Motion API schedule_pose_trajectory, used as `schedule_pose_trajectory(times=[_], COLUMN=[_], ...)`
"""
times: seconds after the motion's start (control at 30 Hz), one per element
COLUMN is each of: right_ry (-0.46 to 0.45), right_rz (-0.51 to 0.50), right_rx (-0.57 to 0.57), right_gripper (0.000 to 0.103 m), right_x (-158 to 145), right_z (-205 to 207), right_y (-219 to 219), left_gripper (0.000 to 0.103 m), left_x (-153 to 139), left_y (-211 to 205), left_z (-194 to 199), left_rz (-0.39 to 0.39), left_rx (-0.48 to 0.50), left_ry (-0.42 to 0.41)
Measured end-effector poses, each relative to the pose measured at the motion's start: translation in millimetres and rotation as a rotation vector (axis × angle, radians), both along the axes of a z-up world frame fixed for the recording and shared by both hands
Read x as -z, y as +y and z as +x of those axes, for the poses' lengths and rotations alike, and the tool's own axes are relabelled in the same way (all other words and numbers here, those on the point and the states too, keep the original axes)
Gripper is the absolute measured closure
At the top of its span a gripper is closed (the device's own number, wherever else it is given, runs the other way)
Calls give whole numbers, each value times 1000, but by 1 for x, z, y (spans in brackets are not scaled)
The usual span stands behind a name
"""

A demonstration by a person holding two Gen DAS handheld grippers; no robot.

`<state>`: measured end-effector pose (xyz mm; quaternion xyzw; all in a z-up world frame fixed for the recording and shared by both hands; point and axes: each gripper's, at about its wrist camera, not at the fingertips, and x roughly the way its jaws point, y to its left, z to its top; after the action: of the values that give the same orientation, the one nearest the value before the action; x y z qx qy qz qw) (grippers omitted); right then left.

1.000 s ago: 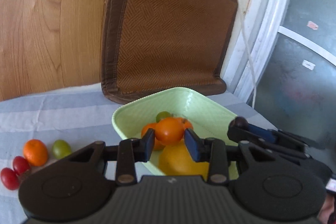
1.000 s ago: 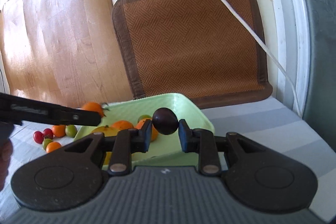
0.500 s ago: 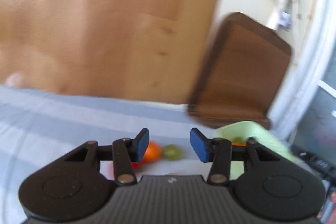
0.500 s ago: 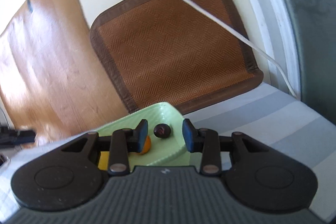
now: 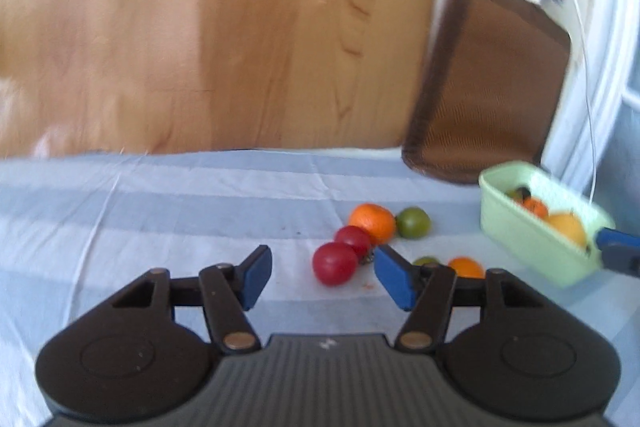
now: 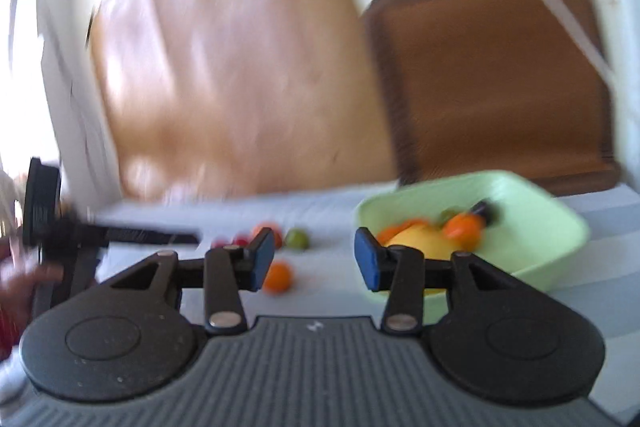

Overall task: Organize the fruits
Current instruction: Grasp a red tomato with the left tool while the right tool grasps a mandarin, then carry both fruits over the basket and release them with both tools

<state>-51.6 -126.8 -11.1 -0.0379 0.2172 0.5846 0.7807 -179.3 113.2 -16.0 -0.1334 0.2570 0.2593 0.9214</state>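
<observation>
Left wrist view: my left claw [image 5: 322,277] is apart and empty, the red tomato [image 5: 334,263] just ahead between its fingers — next I close on it gently. My right claw [image 6: 315,259] is apart too, beside the green bowl [image 6: 568,227].

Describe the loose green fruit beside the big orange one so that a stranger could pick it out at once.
Start at the pale green tray on the striped cloth. Left of it lies a loose cluster; the round olive-green fruit touches the largest orange fruit, farther back than the two red tomatoes.

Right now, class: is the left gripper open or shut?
Open. The left gripper has its blue pads wide apart, holding nothing, with a red tomato on the cloth beyond.
</observation>
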Motion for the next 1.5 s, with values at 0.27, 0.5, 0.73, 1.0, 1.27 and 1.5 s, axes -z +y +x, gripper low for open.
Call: schedule_pose_trajectory(times=[0.27, 0.5, 0.73, 1.0, 1.27, 1.5], right_ry=[31, -28, 4, 41, 29, 3], right_rz=[-151, -217, -176, -80, 57, 88], right_rx=[-48, -82, -73, 20, 185, 310], right_gripper=[56, 69, 71, 71, 71, 71], right_x=[24, 31, 28, 22, 5, 2], right_z=[0, -5, -11, -18, 14, 77], right_y=[71, 86, 56, -33, -96, -85], left_gripper=[48, 73, 73, 73, 73, 73], left_x=[15, 19, 17, 14, -11, -46], left_y=[-3, 3, -23, -104, -144, -126], left_z=[23, 30, 4, 4, 52, 126], left_rz=[65, 27, -42, -104, -101, -124], left_rx=[100, 116, 127, 265, 379, 351], left_ry=[104, 118, 72, 7, -5, -47])
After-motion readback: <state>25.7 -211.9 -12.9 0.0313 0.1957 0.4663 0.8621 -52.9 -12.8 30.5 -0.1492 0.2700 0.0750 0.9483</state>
